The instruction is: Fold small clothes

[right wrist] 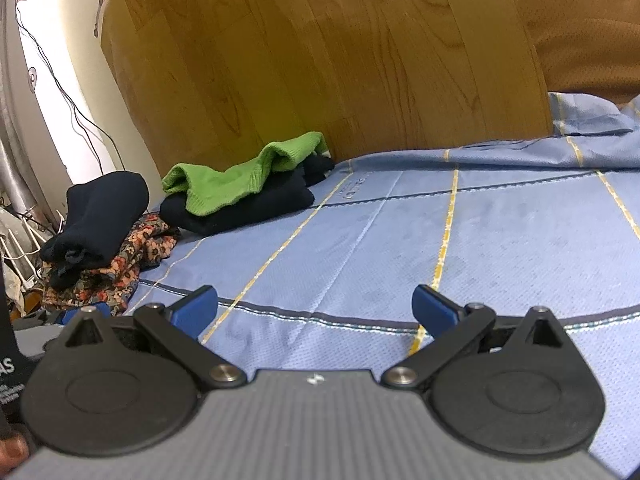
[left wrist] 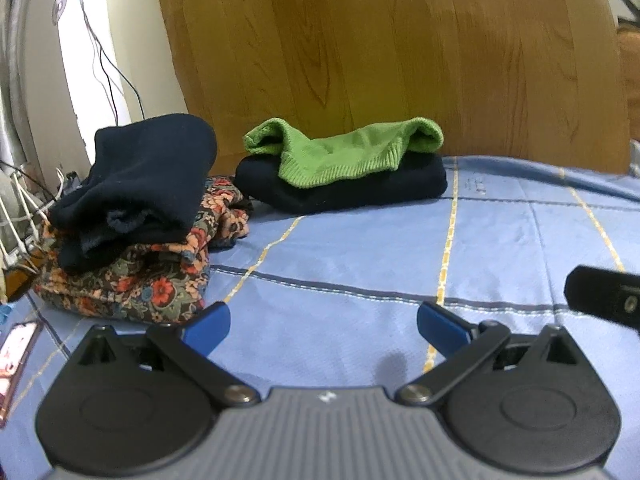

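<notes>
A green knit garment lies draped over a folded dark navy garment at the centre of the left wrist frame, against the wooden headboard; to their left, at middle left of the frame, a second navy garment rests on a floral cloth. All sit on a bed with a blue sheet crossed by yellow lines. The left gripper and right gripper, low in their frames, are spread wide and hold nothing.

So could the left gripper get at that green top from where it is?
Probably yes. The left gripper is open and empty, only bare blue bedsheet lies between, and the green top sits uncovered on a dark folded garment.
</notes>
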Available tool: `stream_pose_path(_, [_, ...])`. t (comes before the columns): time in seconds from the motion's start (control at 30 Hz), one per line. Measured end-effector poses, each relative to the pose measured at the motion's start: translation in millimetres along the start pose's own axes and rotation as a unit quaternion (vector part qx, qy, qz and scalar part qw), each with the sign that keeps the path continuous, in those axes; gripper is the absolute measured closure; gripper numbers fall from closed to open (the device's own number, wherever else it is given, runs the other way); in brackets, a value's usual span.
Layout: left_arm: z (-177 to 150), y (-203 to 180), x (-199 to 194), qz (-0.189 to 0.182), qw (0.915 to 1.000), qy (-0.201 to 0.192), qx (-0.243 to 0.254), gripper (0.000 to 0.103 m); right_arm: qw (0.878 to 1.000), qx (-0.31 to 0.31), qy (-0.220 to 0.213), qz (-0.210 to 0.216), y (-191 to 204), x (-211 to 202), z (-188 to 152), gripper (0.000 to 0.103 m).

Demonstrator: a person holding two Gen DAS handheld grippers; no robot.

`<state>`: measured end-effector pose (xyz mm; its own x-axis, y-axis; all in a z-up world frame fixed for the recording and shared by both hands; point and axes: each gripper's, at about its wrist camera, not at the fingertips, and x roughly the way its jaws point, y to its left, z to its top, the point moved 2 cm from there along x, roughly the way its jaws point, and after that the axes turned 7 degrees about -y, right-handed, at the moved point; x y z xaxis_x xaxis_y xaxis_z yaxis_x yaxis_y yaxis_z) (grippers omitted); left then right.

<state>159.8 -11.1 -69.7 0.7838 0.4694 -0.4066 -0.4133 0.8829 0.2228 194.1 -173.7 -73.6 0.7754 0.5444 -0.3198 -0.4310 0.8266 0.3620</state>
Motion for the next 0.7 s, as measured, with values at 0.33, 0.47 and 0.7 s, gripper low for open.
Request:
stream_pose_path(0.33, [2,-6,-7,-0.005,0.9999,-0.008,0.011,0.0,1.0,0.011,-0.002,0.004,-3,-1,0,0.0])
stream_pose_path(0.47, [5,-5,-10,-0.012,0.9999,-0.008,0.004,0.0,1.0,0.014,0.0,0.006,-4,0,0,0.0])
stream_pose_path(0.7, [10,0,-16,-0.015,0.9998,-0.012,-0.011,0.0,1.0,0.014,-0.001,0.009,-4,-1,0,0.0])
